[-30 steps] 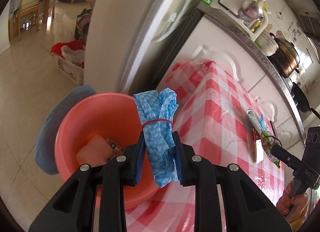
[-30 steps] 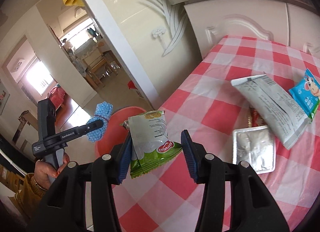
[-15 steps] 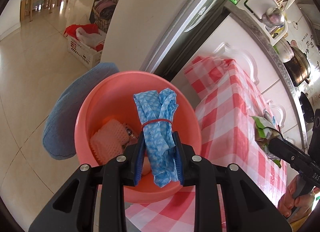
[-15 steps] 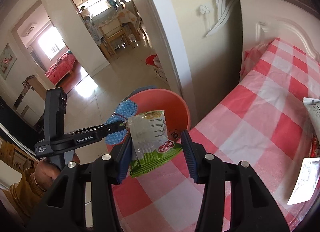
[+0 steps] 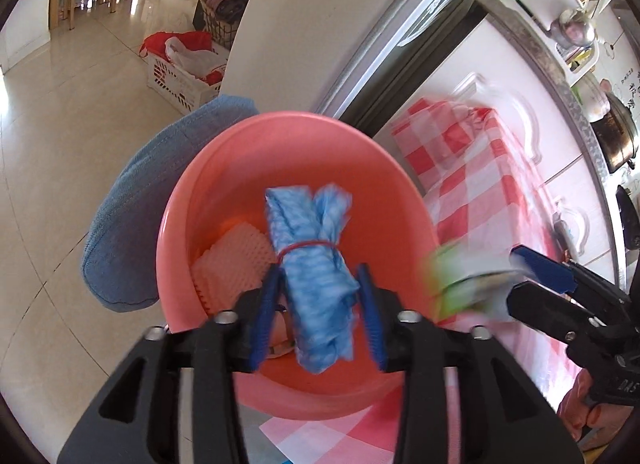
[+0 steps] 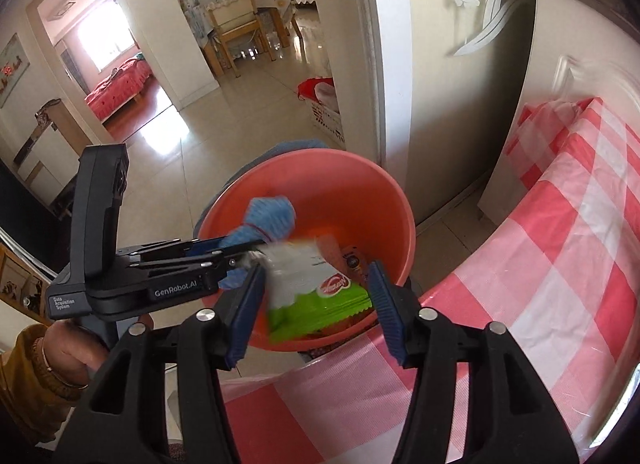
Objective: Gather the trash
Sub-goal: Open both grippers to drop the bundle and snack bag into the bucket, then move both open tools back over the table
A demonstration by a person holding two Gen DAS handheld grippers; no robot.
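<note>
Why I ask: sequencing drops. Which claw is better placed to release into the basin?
Left. Both jaws are opening. The blue bundle in the left claw hangs over the middle of the basin; the green packet in the right claw is nearer the rim.

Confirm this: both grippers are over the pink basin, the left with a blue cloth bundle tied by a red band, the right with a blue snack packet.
One thing is wrong: the packet between the right gripper's opening jaws is green and white, not blue, as the right wrist view shows. The rest stands: both grippers are over the pink basin, and the left gripper has the blue cloth bundle.
</note>
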